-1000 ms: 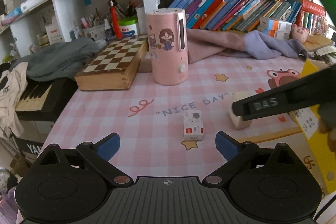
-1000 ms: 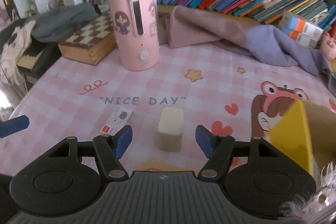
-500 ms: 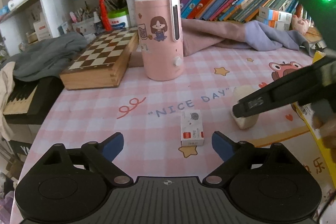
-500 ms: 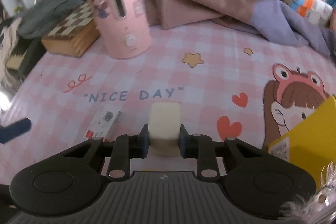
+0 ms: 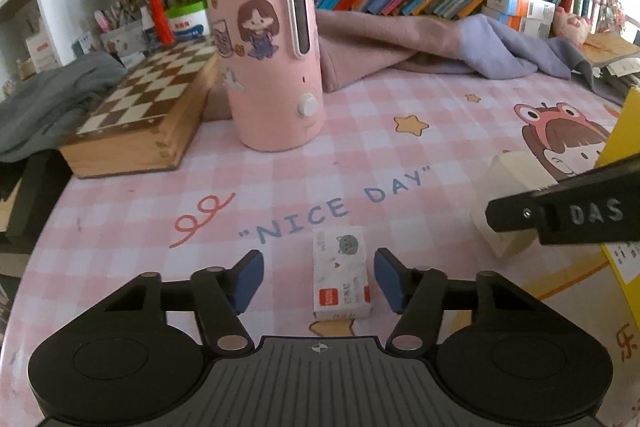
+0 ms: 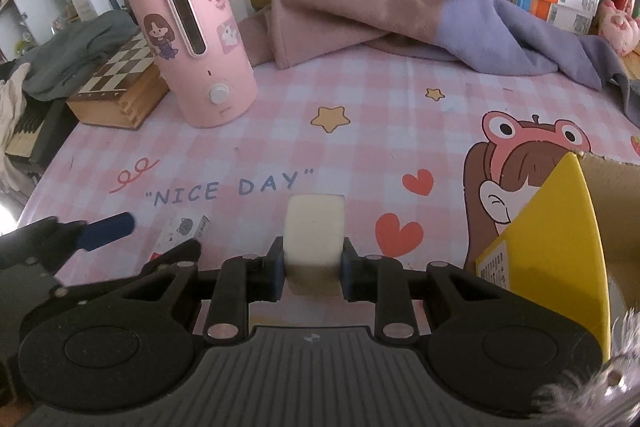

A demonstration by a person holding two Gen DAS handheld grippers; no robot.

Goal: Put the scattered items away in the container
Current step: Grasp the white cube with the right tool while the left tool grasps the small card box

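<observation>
The right gripper (image 6: 313, 273) now has its fingers clamped on the cream block (image 6: 314, 227), which a second ago stood free between them; the block looks lifted a little off the tabletop (image 6: 360, 107), just left of the yellow box (image 6: 560, 239). The left gripper (image 5: 319, 281) has meanwhile come down over the small white carton (image 5: 341, 273), left of the block, its fingers apart and narrower than before, not yet touching. One item is secured for the box; the carton's grasp is likely next.
</observation>
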